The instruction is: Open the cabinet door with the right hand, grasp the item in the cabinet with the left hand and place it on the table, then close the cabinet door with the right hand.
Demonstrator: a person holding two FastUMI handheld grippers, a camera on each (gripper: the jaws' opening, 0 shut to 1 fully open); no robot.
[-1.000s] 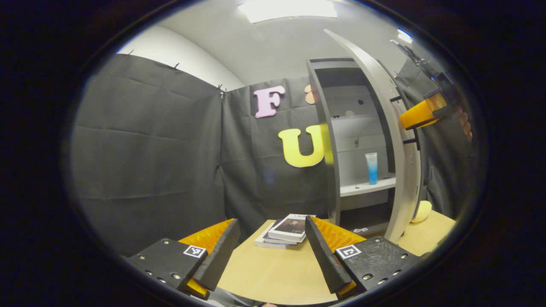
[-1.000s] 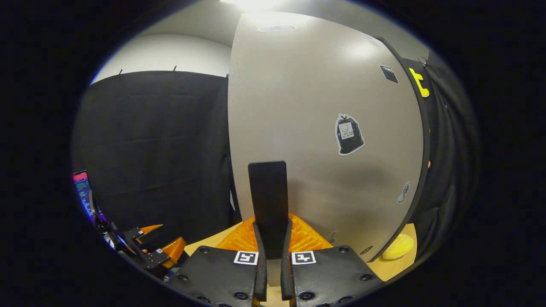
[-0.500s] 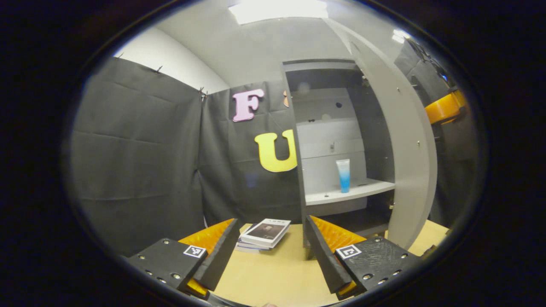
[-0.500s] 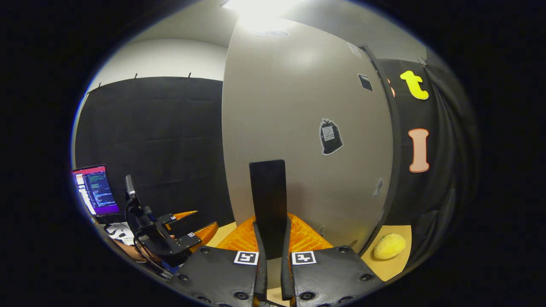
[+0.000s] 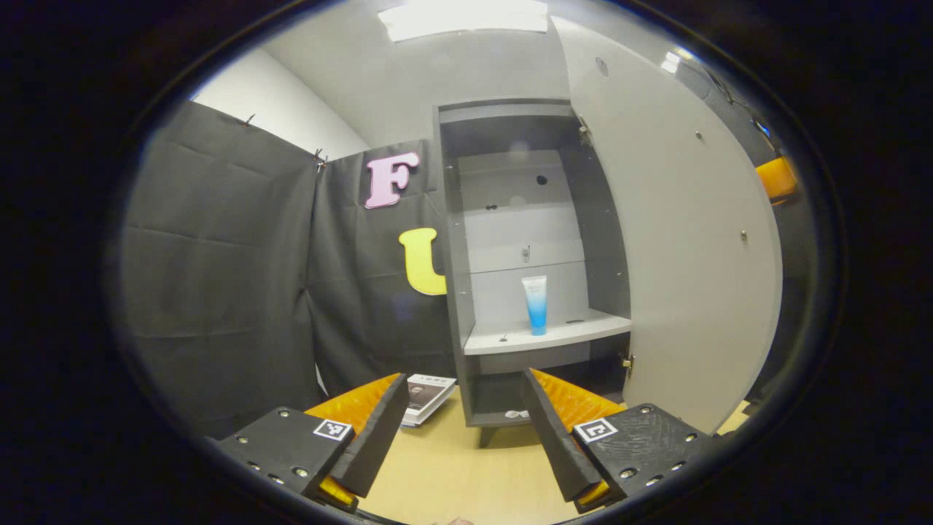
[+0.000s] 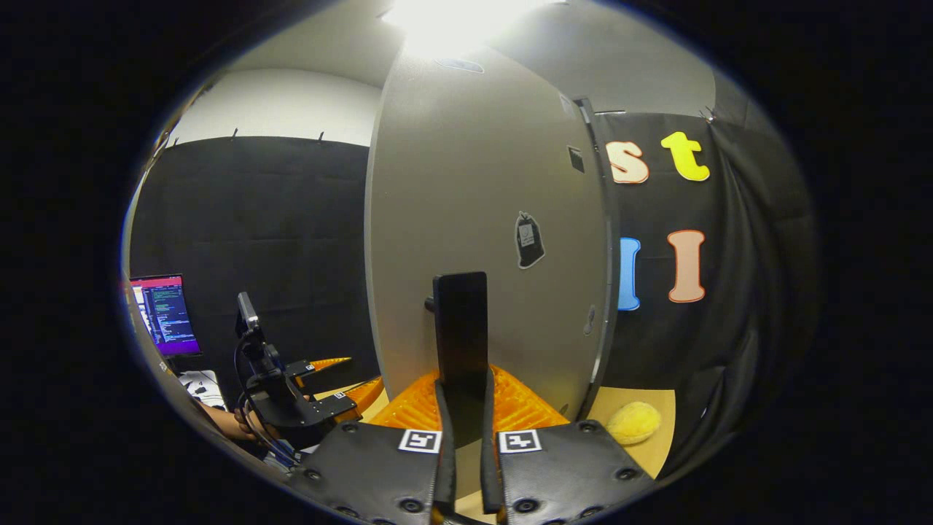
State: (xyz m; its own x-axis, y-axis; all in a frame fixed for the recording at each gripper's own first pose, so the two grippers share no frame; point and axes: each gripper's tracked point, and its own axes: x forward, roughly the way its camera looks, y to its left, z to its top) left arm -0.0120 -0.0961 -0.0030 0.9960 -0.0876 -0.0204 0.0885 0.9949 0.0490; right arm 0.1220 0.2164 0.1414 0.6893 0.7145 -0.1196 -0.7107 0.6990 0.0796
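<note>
In the left gripper view, the left gripper (image 5: 459,430) hovers above the table (image 5: 444,474) with fingers spread wide, empty. The books (image 5: 426,397) now sit further left than before. The tube (image 5: 536,305) stands upright on the cabinet (image 5: 455,292) shelf. The cabinet door (image 5: 692,240) has swung wider. In the right gripper view, the right gripper (image 6: 466,437) stays clamped on the door handle (image 6: 460,328).

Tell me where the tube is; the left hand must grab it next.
In the left gripper view the tube stands upright on the cabinet shelf, toward its middle, left of the open door.
</note>
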